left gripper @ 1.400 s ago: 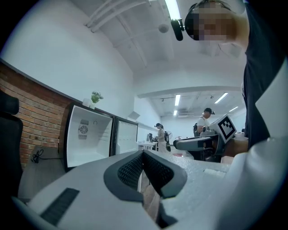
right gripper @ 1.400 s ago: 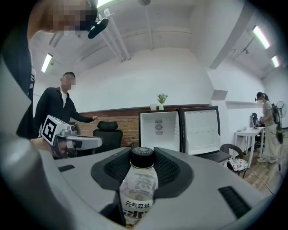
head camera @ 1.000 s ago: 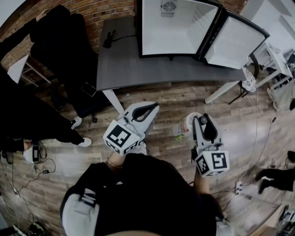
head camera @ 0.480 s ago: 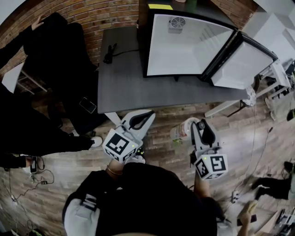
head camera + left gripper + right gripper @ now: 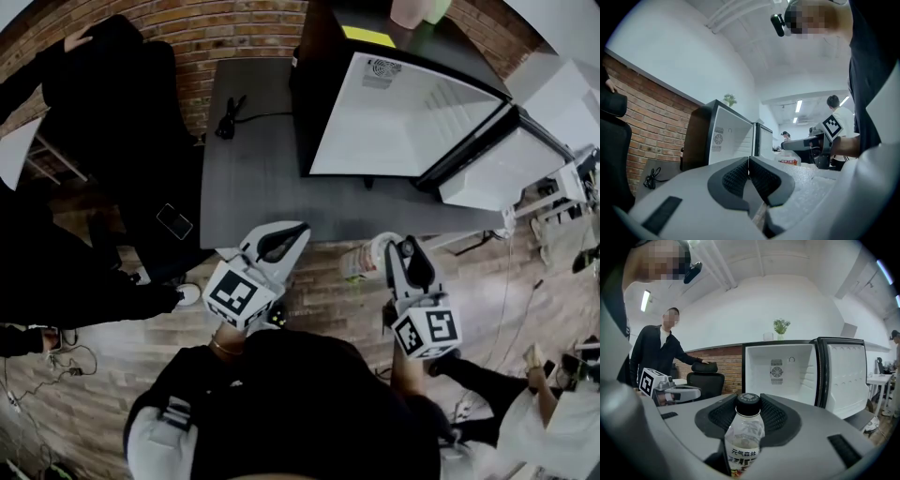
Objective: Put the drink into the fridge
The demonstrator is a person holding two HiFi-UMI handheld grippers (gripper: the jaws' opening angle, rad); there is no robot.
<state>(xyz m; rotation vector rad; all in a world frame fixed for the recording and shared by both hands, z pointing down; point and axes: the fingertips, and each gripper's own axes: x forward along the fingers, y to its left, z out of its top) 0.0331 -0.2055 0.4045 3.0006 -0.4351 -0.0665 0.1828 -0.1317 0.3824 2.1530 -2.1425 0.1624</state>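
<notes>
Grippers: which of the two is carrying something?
The right gripper: its jaws clamp a clear bottle just below the cap. The left gripper has its jaws shut together with nothing between them.

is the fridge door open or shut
Open: the door is swung wide beside the fridge, whose white inside shows.

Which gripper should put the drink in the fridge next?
Right. The right gripper clamps the clear plastic bottle with a black cap and faces the open black fridge. The left gripper is shut and empty.
</notes>
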